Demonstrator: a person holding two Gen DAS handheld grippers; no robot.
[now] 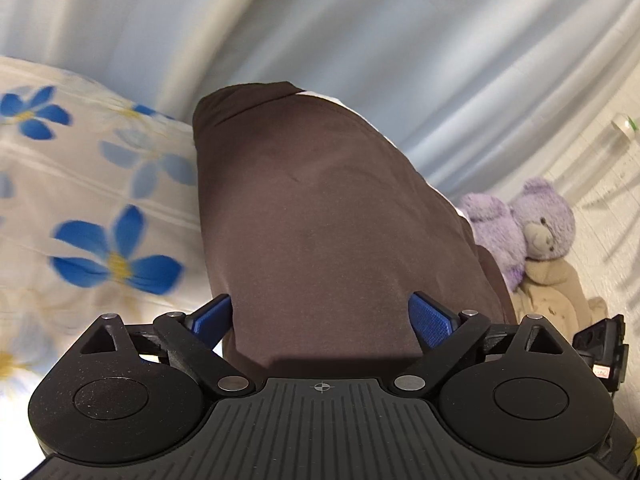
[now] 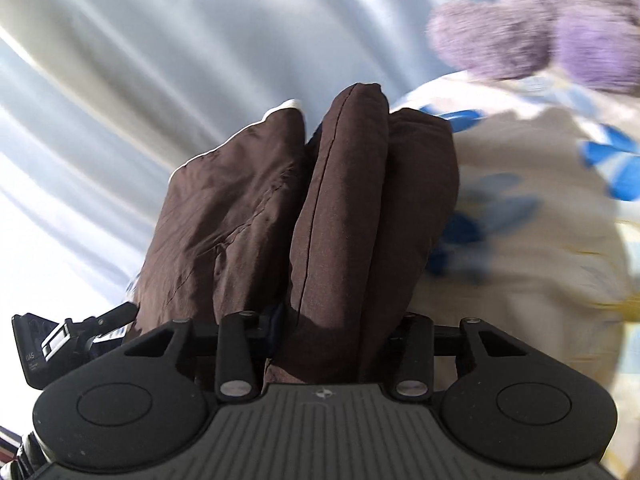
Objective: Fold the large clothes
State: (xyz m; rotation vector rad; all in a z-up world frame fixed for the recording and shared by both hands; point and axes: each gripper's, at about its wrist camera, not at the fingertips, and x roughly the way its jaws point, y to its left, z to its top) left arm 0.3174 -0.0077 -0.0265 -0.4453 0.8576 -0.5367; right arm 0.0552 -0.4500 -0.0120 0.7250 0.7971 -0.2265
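Note:
A dark brown garment with a thin white trim [image 1: 320,208] fills the middle of the left wrist view. It lies between and over the blue pads [image 1: 430,318] of my left gripper [image 1: 320,316], whose jaws stand wide apart. In the right wrist view the same brown garment [image 2: 332,216] is bunched in thick folds. It rises from between the fingers of my right gripper [image 2: 320,328], which are drawn in close around it. The fingertips are hidden by the cloth. Both views are motion-blurred.
A cream bed cover with blue flowers [image 1: 92,208] lies to the left, and shows in the right wrist view [image 2: 532,216]. A purple teddy bear [image 1: 528,224] sits on a beige plush [image 1: 556,292]; it also shows at upper right [image 2: 552,20]. Pale blue curtains [image 1: 400,40] hang behind.

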